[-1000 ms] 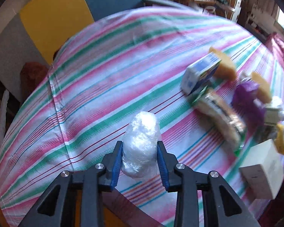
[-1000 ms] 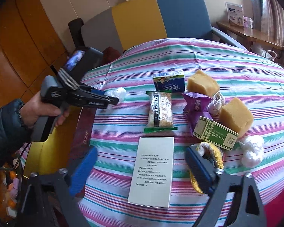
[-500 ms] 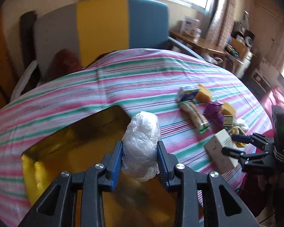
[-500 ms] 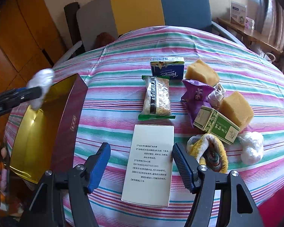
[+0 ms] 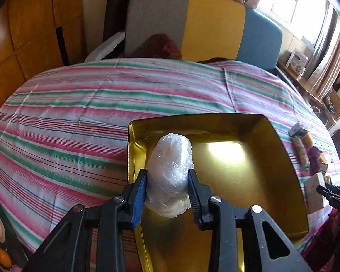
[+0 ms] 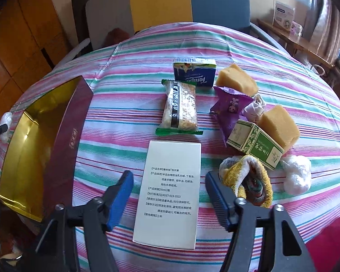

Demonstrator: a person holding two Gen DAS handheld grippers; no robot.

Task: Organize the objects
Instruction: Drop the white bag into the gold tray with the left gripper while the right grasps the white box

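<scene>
The gold box [image 5: 249, 172] loses its near end behind the left fingers [image 5: 138, 190] and the lower edge, the wrapped bundle's [image 5: 170, 172] contents stay cloudy, and the far-right snacks [image 5: 306, 147] are too small to tell apart.

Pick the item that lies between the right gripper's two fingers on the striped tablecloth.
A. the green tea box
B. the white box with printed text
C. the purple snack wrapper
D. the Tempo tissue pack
B: in the right wrist view the right gripper straddles the white box with printed text, its jaws closing but not yet pressing on it.
</scene>
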